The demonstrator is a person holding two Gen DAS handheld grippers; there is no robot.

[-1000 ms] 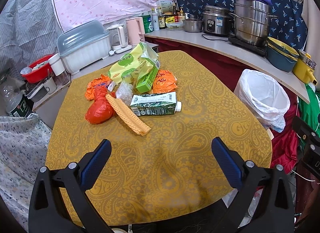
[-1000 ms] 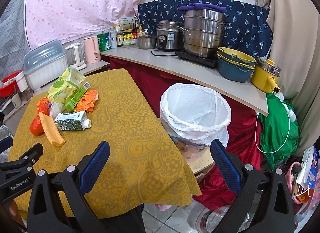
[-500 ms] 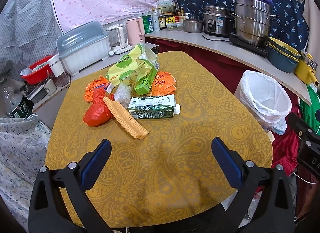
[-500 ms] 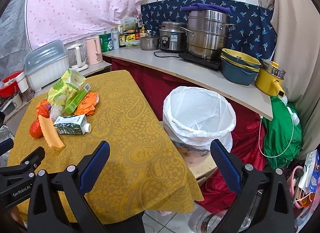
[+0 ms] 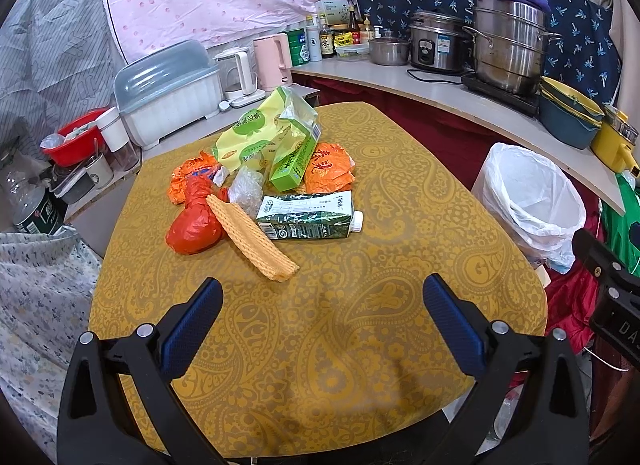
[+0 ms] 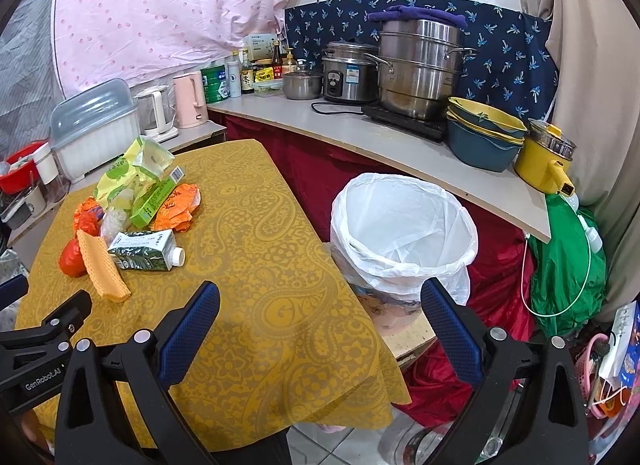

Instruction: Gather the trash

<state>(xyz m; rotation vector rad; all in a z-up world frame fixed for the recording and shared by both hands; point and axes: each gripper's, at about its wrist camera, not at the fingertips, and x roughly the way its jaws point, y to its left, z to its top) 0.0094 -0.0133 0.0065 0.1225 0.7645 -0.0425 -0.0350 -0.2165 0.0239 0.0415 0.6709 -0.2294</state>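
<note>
Yellow patterned cloth covers the table (image 5: 360, 305) in front of me, with a kitchen counter (image 6: 360, 137) running behind it, crowded with steel pots (image 6: 420, 65), a rice cooker (image 6: 350, 73) and a stack of bowls (image 6: 484, 133).

My left gripper (image 5: 322, 321) hangs over the near part of the table, its blue fingers (image 5: 192, 329) spread wide and holding nothing. My right gripper (image 6: 320, 325) is just as released and bare, hanging over the table's right edge, one finger over the cloth and the other toward the bin (image 6: 404, 233).

All the trash sits in one heap toward the far left of the table, well apart from both my grippers. Nearest me lies a ribbed yellow cloth (image 5: 252, 237), leaning against a green milk carton (image 5: 308, 217) that lies on its side (cap pointing right). Left of it is a knotted red bag (image 5: 194, 225). Behind them are a crumpled clear wrapper (image 5: 246, 193), orange wrappers (image 5: 330, 173), a green box (image 5: 292, 165) and a big yellow-green packet (image 5: 256, 137) on top.

That bin stands on the floor just beside the table's right edge, below the counter, lined with a white bag and open at the top.
</note>
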